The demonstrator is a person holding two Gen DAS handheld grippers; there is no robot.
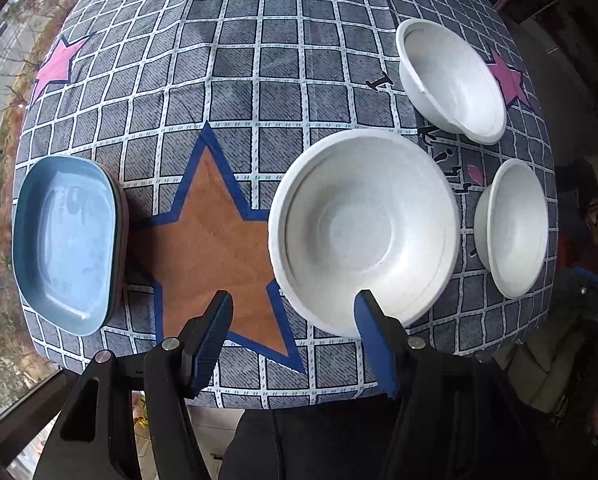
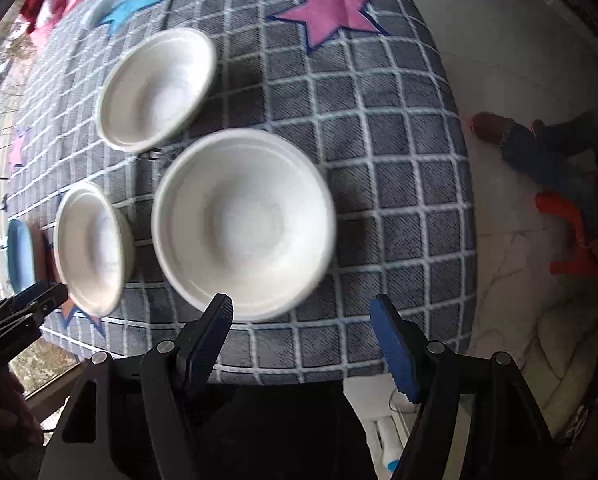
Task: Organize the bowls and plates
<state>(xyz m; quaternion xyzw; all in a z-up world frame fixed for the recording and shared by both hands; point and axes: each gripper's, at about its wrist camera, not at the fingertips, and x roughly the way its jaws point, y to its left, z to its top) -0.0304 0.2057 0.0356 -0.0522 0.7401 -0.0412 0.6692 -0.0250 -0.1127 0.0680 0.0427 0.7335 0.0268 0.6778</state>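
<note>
We hold the left gripper (image 1: 293,300) and right gripper (image 2: 301,304) open and empty above three separate white bowls, the near bowl (image 1: 365,228) under the left gripper, blue plates (image 1: 65,240) stacked far left, seemingly ready to nest them.

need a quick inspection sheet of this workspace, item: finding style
surface: table under a grey checked cloth printed with stars
job's things: three white round bowls apart on the cloth, nearest white bowl, far white bowl, right-hand white bowl; blue rounded-square plate topping a short stack at the cloth's left edge
clutter: nothing seen among the dishes
grippers: left gripper and right gripper, jaws open, holding nothing
cables: nothing seen
surroundings: window at left, pale floor at right
</note>
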